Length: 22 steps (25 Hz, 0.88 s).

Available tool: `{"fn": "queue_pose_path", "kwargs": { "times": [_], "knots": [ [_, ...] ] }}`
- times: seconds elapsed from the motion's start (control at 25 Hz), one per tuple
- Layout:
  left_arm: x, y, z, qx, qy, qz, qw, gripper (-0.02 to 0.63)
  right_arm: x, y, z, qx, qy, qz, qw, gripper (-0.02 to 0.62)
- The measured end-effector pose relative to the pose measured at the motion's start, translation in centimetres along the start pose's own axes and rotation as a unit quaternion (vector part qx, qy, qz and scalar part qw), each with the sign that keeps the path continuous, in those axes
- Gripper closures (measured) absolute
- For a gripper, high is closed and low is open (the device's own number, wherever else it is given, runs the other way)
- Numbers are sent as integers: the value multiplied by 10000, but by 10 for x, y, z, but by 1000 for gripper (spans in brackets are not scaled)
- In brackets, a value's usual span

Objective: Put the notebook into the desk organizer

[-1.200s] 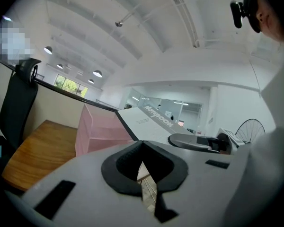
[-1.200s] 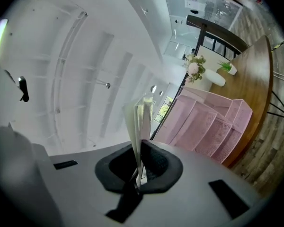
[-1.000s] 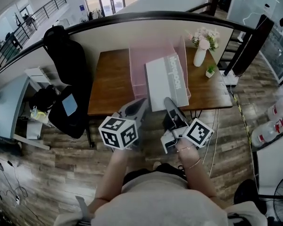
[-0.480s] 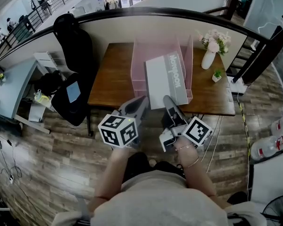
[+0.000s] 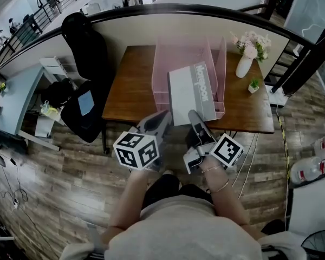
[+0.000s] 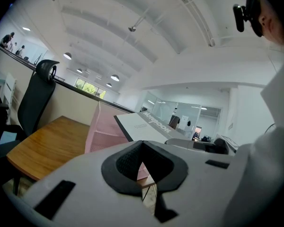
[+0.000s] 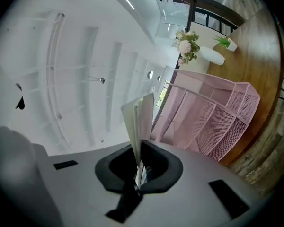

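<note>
A grey and white notebook (image 5: pixel 190 92) hangs tilted over the front of the pink mesh desk organizer (image 5: pixel 176 56), which stands on the wooden desk (image 5: pixel 127 93). My right gripper (image 5: pixel 195 118) is shut on the notebook's near edge. In the right gripper view the notebook (image 7: pixel 139 122) rises edge-on from the right gripper (image 7: pixel 138 174), with the organizer (image 7: pixel 213 119) to its right. My left gripper (image 5: pixel 160 119) hovers beside it at the desk's front edge, shut and holding nothing. The left gripper view shows the left gripper (image 6: pixel 143 174), the notebook (image 6: pixel 149 126) and the organizer (image 6: pixel 102 134) ahead.
A white vase of flowers (image 5: pixel 245 58) and a small potted plant (image 5: pixel 253 85) stand on the desk right of the organizer. A black office chair (image 5: pixel 84 42) sits at the desk's left. A curved railing (image 5: pixel 206 10) runs behind the desk.
The right gripper with the notebook has sunk slightly at the organizer's front. The left gripper has stayed in place. The head view has shifted a little.
</note>
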<state>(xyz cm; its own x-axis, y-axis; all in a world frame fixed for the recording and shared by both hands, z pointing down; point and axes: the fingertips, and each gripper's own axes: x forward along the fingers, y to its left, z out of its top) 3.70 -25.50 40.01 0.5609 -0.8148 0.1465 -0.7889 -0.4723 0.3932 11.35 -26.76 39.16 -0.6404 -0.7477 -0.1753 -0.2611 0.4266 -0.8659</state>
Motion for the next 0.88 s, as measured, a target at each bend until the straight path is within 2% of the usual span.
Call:
{"fn": "queue_pose_path", "kwargs": {
  "times": [0.36,0.52,0.88],
  "knots": [
    [18,16,12,-108,70,-171,9998,595,24,-14,-1,207,-22,-223,9995,588],
    [24,21,15,-104,117,-226,9996,595,32,-18,-1,243,-33,-227,9994,588],
    [32,32,21,-11,188,-313,9993,595,41,-37,0,592,-257,-557,9964,586]
  ]
}}
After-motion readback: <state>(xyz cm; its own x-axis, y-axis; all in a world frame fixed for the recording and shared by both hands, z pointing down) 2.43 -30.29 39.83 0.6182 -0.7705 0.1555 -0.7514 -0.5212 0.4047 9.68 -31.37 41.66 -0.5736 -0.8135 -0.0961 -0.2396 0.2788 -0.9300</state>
